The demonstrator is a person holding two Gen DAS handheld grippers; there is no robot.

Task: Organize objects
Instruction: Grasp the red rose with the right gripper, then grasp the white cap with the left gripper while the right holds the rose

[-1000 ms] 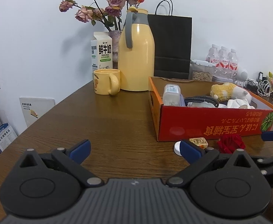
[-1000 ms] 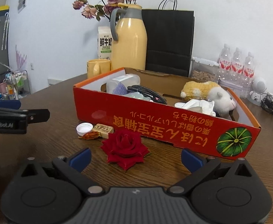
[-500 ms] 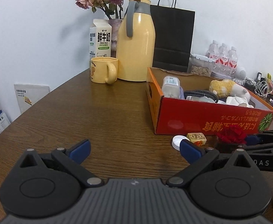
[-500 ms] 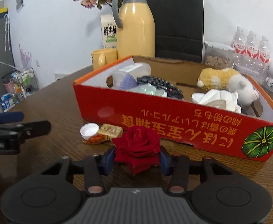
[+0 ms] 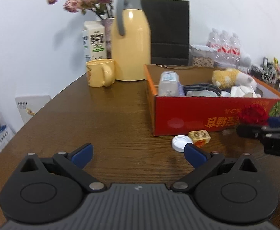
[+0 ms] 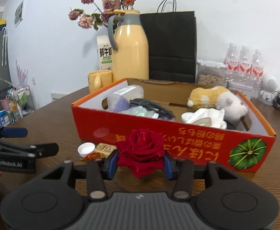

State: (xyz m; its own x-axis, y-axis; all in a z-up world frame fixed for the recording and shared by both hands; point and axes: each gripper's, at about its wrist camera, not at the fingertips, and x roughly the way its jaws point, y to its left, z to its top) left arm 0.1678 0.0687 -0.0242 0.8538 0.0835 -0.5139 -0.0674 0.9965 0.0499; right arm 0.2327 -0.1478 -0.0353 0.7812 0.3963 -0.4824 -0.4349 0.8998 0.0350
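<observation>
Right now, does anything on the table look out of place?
Yes. A white plastic bottle cap, a small tan packet and an orange wrapper lie loose on the wooden table, outside the red cardboard box.

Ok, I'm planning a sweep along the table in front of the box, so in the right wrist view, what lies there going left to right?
Left gripper → white bottle cap → small tan printed packet → red fabric rose, clamped in the right gripper.
</observation>
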